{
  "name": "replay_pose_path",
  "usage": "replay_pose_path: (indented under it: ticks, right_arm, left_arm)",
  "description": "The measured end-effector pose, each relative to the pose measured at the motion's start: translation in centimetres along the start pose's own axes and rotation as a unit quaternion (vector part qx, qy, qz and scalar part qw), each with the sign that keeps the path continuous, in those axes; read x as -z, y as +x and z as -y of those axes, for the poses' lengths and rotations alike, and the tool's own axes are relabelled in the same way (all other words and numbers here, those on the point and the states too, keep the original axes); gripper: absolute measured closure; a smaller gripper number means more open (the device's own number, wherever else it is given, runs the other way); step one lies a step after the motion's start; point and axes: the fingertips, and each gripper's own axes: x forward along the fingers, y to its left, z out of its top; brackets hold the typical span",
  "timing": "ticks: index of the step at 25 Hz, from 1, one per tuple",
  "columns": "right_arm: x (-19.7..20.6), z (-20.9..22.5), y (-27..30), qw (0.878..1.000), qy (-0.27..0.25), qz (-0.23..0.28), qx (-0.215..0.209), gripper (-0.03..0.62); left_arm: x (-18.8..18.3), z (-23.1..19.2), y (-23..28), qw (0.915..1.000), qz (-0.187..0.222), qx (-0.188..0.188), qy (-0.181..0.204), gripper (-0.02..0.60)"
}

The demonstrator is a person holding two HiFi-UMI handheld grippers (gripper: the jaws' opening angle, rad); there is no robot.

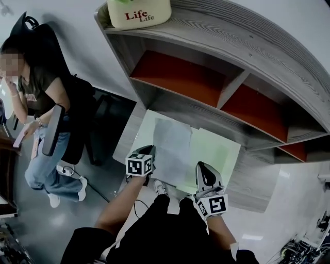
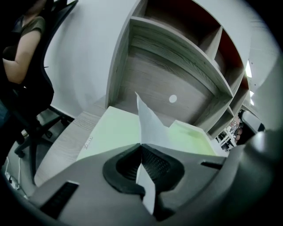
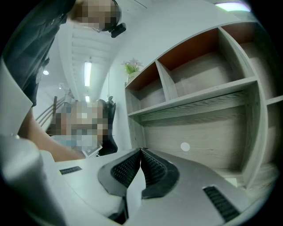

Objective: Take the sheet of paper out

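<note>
Paper: one sheet, held over the one green pad.
Left gripper: jaws clamped on the paper.
Right gripper: jaws pressed together.
Grippers: two.

White sheet of paper: rests on the pale green rectangular mat, itself on the grey wood-grain worktop. Left gripper: at the sheet's near left edge; right gripper: at its near right. Grey wooden shelf unit with red-backed compartments: behind the mat. Cream plastic container: on its top, left end.
</note>
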Motion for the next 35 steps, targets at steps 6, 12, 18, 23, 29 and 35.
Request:
replay_pose_path:
  ticks: [6, 12, 18, 23, 29, 35]
  right_arm:
    - [-1.1, -1.3, 1.4, 1.000, -0.017, 0.011, 0.000, 0.571]
    - [-2.4, -2.4, 2.1, 0.999, -0.032, 0.023, -0.006, 0.571]
    - [-4.9, -3.2, 3.3, 0.997, -0.051, 0.052, -0.020, 0.571]
    - [-6.5, -3.7, 3.2, 0.996, -0.063, 0.063, -0.025, 0.571]
    - [-8.3, -3.8, 2.0, 0.993, -0.092, 0.069, -0.031, 0.571]
    - [-10.4, -3.2, 0.3, 0.990, -0.102, 0.092, -0.014, 0.571]
  left_arm:
    - [-3.2, 0.2, -3.1, 0.9973, 0.066, -0.026, 0.016, 0.574]
    - [-5.4, 1.6, -6.2, 0.9907, 0.125, -0.041, 0.035, 0.574]
    - [-7.3, 2.5, -9.6, 0.9796, 0.178, -0.065, 0.065, 0.574]
    - [-7.7, 4.1, -11.7, 0.9741, 0.202, -0.065, 0.078, 0.574]
    - [-8.7, 6.1, -14.9, 0.9633, 0.244, -0.055, 0.098, 0.574]
    - [-10.1, 7.7, -18.7, 0.9512, 0.289, -0.046, 0.098, 0.574]
